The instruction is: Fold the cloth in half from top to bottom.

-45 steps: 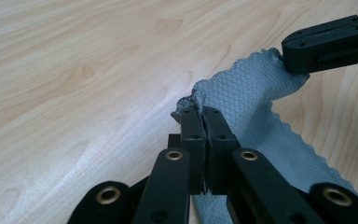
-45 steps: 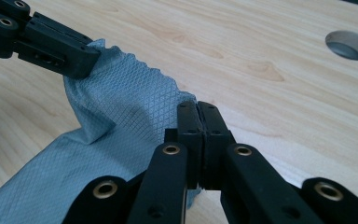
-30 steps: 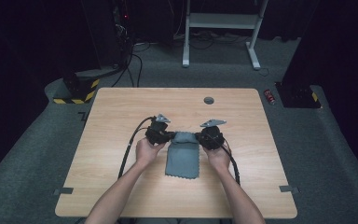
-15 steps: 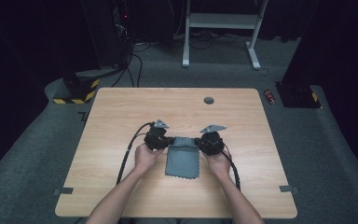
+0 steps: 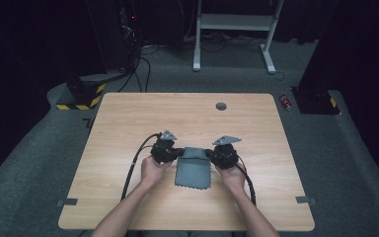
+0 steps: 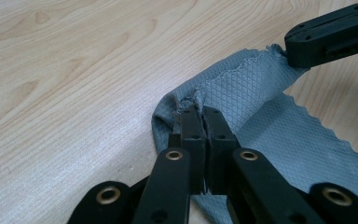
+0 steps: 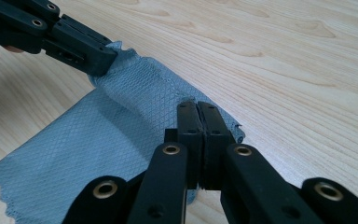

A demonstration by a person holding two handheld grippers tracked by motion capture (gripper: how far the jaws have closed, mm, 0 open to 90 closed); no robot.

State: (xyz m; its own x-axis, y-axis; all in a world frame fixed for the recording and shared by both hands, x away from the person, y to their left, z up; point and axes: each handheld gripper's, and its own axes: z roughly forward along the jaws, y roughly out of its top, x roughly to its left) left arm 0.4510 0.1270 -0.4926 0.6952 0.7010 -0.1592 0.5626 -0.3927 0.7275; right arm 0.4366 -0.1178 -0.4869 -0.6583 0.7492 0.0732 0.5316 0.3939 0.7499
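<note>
**Two grippers pinch the far corners of a grey cloth**

A grey cloth (image 5: 193, 168) with a fine diamond weave lies on the near middle of a light wooden table (image 5: 128, 118). Its near edge is cut in small scallops and rests flat on the wood, while its far edge is lifted slightly where the two tools have hold of it.

The left gripper (image 5: 177, 153) sits at the cloth's far left corner. In the left gripper view its jaws are pressed together with the bunched corner of fabric caught between the tips (image 6: 200, 114), and the cloth folds up into a small ridge just there. The right gripper (image 5: 208, 154) is at the far right corner; in the right gripper view its jaws are likewise closed tight on the hemmed edge (image 7: 198, 112). Each gripper view also shows the other tool farther off, clamped on the opposite corner, with the far edge of the cloth stretched between them.

The person's hands come in from the near side, one behind each gripper, with a black cable (image 5: 131, 170) trailing back from the left tool. A small dark round fitting (image 5: 221, 105) sits in the table well beyond the cloth, near the far edge.
</note>
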